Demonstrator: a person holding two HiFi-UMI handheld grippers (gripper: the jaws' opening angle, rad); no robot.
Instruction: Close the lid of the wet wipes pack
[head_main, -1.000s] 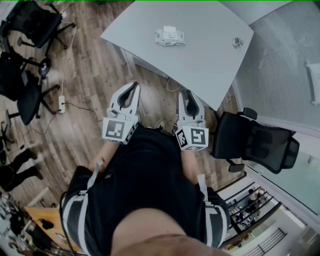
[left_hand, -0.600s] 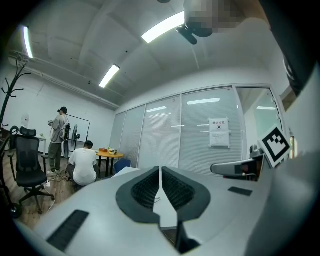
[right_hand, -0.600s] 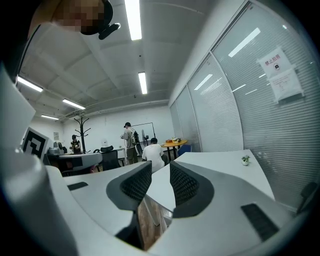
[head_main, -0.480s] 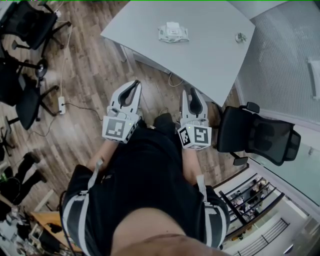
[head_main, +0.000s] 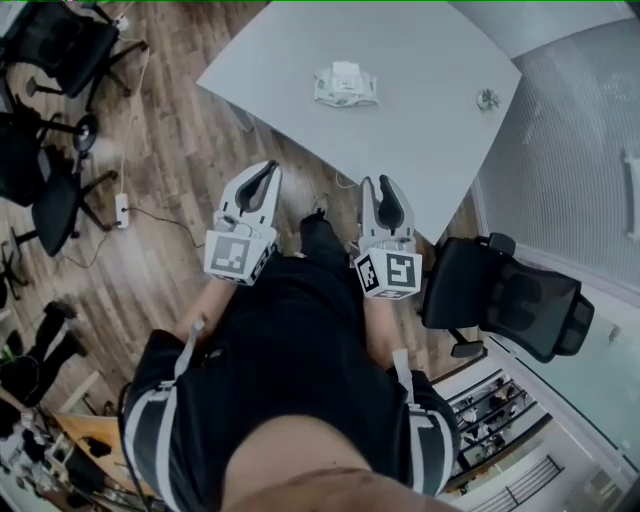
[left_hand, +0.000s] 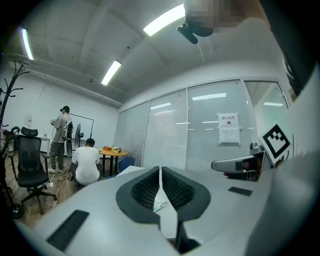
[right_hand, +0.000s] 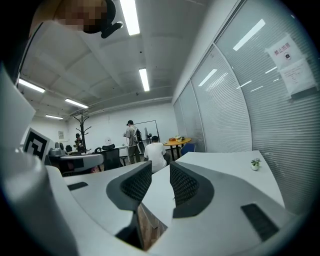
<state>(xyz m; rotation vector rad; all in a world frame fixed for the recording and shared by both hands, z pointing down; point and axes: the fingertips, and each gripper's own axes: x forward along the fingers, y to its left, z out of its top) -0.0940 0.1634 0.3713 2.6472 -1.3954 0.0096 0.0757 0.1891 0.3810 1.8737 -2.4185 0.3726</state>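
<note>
Head view: wet wipes pack (head_main: 345, 85) sits far across the table (head_main: 430, 140); I hold left gripper (head_main: 268, 170) and right gripper (head_main: 381, 183) well short of it | Left gripper view: clenched on nothing, good for pressing the lid | Right gripper view: jaws apart, empty, free to steady the pack.

No wording is legible: a paper notice (left_hand: 229, 128) on the glass wall (left_hand: 165, 135) carries a heading and print too small to read; the wipes pack (head_main: 345, 85) label is blurred.

Open tabletop (head_main: 420, 130) around wipes pack (head_main: 345, 85) (small plant (head_main: 487, 98) aside)
</note>
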